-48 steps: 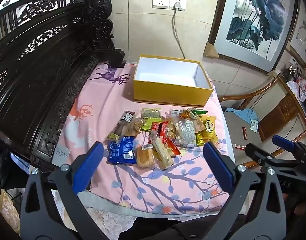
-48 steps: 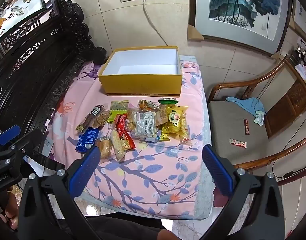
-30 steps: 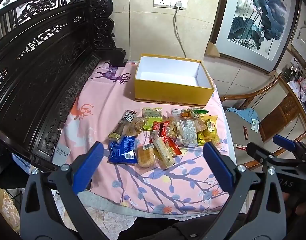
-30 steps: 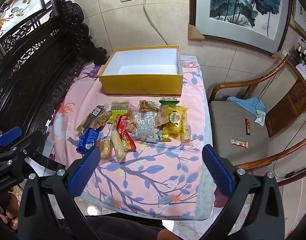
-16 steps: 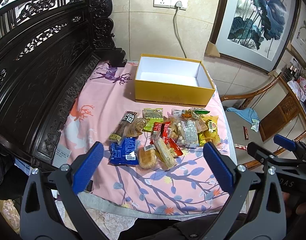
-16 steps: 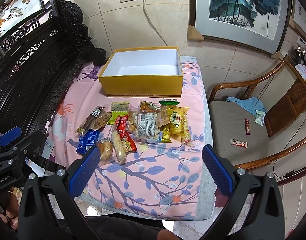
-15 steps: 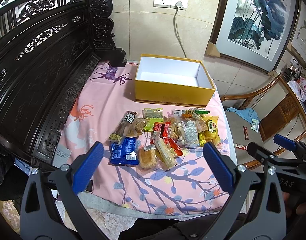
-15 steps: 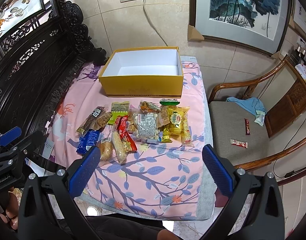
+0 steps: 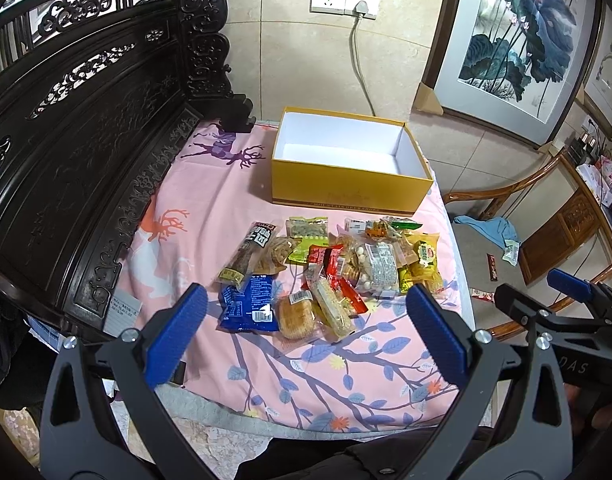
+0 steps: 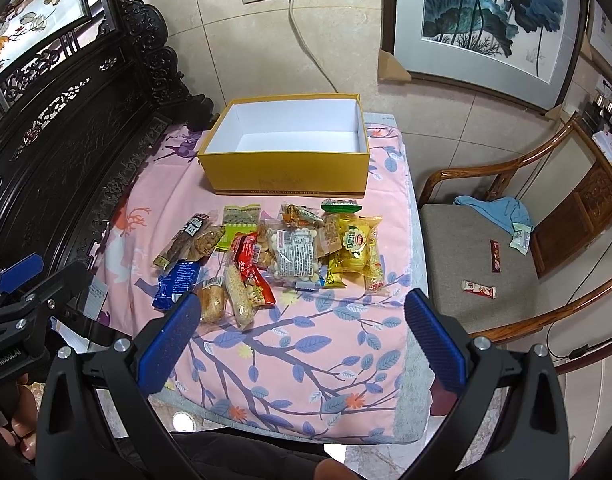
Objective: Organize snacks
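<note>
Several wrapped snacks (image 9: 329, 268) (image 10: 282, 256) lie in a loose pile on the pink patterned cloth (image 9: 210, 208). Among them are a blue packet (image 9: 248, 302) (image 10: 176, 283), a clear bag of white sweets (image 10: 296, 256) and yellow packets (image 10: 355, 246). Behind the pile stands an empty yellow box (image 9: 349, 190) (image 10: 286, 178) with a white inside. My left gripper (image 9: 304, 332) hangs open above the cloth's near edge, short of the pile. My right gripper (image 10: 300, 330) is open too, nothing between its fingers, also nearer than the snacks.
A dark carved wooden bench back (image 9: 78, 128) runs along the left. A wooden armchair (image 10: 505, 264) on the right holds a blue cloth (image 10: 493, 208) and a few stray snack bars (image 10: 478, 289). A framed painting (image 9: 517, 40) leans on the tiled wall; a cord (image 9: 359, 60) hangs from the socket.
Both grippers have drifted slightly, so the pile and box sit a touch lower in the views. Nothing was picked up or moved on the cloth.
</note>
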The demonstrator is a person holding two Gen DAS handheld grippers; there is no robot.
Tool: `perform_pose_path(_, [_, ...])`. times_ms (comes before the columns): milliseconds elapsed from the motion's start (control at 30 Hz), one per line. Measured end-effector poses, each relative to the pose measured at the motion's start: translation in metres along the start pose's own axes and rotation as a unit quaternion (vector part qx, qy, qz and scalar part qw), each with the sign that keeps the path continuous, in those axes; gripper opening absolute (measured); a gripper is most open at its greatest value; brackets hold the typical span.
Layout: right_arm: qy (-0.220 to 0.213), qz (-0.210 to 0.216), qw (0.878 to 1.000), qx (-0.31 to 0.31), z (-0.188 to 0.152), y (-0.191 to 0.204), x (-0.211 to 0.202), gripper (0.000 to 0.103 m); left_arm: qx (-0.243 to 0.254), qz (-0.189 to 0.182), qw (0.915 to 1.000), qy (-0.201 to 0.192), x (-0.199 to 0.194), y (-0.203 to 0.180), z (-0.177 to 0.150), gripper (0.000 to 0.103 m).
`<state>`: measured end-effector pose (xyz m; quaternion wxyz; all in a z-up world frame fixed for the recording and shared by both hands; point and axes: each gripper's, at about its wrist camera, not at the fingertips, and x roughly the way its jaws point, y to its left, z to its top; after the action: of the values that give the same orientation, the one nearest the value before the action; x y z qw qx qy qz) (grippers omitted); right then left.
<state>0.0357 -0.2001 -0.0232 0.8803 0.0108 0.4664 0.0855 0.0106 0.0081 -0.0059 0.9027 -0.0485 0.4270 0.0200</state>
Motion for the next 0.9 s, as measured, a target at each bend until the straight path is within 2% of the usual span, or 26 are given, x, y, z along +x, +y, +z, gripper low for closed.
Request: perform_pose_path(900, [0.002, 0.000, 1.000, -0.001, 0.0009, 0.0005, 0.0032, 0.102, -0.001, -0.001, 1.0000, 0.002, 0.0008, 0.0006, -0.0004, 0.101])
